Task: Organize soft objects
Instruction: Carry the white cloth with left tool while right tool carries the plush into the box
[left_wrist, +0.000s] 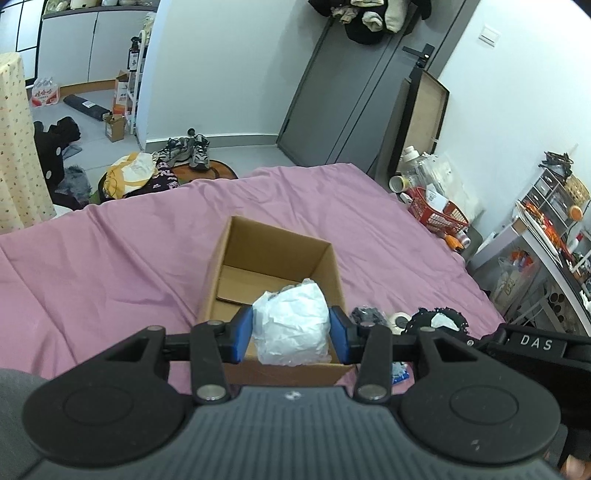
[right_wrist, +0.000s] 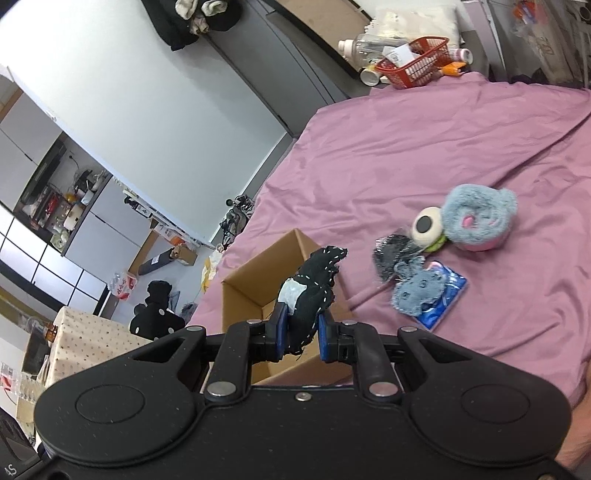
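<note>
White bundle (left_wrist: 291, 328) clamped in left claw (left_wrist: 291, 334)

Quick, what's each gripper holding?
Left gripper: closed on a white crumpled bag.
Right gripper: closed on a black stitched cloth.

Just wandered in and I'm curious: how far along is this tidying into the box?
Barely begun: the box looks empty. In hand: the left claw grips a white bundle above it, and the right claw pinches a black stitched cloth. Left on the bed: a blue plush, an eyeball toy, a dark pouch, a denim piece and a blue packet.
</note>
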